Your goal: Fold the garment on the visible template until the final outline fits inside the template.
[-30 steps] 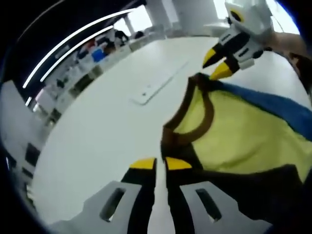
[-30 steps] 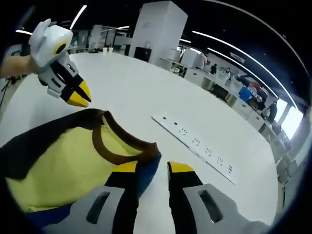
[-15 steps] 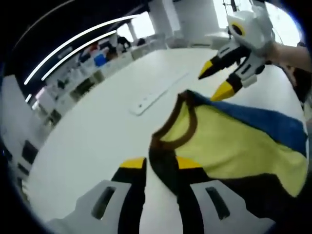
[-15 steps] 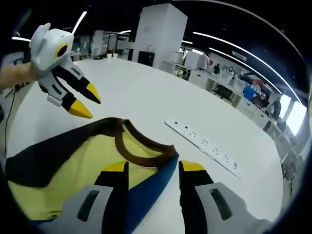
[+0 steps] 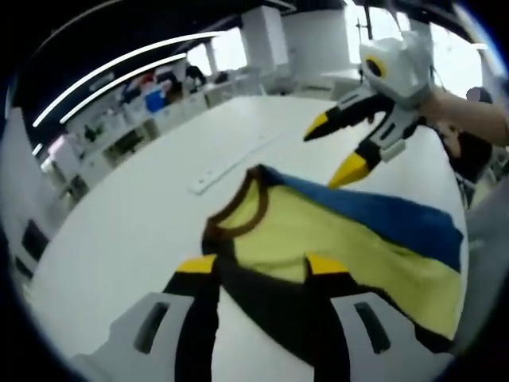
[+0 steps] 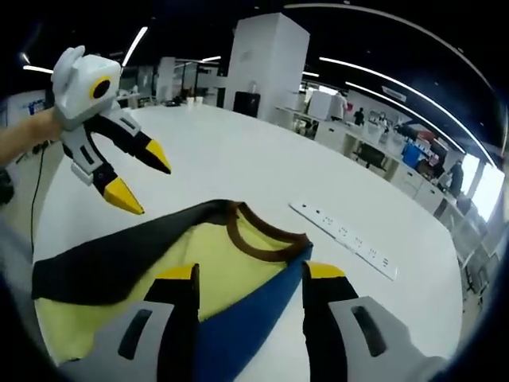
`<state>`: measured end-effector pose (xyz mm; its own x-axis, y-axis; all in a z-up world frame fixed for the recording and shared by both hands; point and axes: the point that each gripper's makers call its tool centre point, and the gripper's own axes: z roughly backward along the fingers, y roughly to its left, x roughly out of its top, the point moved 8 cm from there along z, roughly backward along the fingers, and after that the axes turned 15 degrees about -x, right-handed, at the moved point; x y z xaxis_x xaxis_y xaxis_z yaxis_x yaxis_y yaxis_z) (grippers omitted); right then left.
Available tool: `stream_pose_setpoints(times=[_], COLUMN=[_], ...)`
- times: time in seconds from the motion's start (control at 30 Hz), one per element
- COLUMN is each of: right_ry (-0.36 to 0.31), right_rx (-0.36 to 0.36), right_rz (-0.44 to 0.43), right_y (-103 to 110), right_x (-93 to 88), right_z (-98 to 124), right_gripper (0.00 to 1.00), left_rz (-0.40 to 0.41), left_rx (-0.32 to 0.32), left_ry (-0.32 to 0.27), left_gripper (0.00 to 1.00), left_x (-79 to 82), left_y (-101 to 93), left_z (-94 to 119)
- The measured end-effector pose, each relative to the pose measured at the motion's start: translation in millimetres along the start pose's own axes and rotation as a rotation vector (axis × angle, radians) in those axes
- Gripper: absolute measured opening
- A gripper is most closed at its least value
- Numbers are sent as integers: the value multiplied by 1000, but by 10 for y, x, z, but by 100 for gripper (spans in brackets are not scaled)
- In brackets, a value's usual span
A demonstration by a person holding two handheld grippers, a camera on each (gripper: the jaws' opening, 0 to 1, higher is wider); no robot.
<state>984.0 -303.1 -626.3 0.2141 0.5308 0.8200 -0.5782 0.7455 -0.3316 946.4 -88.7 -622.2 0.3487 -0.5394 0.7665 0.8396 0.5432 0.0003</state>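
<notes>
White power strip (image 6: 343, 238) beyond garment (image 5: 350, 239); left tongs (image 5: 261, 267), right tongs (image 6: 251, 273) both released.

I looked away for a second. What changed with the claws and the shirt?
Both claws let go of the shirt at its collar, opened and drew back: the left claw and right claw now hang open above it. The shirt dropped flat on the table. The power strip stayed put.
</notes>
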Motion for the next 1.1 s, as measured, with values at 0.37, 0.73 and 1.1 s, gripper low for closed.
stream_pose_setpoints(times=[0.37,0.73,1.1], right_ry=[6,-14,-43], right_rx=[30,57,70], right_rz=[2,-16,-3], right_y=[172,269,325], right_x=[2,50,83], right_z=[370,709,1015], right_gripper=[67,77,83], left_rz=[14,61,42], left_rx=[-21,-19,-22], left_ry=[-16,-49,-79], left_gripper=[51,61,70], left_x=[30,-26,-121], left_y=[-357,-639,-828], left_z=[219,477,819])
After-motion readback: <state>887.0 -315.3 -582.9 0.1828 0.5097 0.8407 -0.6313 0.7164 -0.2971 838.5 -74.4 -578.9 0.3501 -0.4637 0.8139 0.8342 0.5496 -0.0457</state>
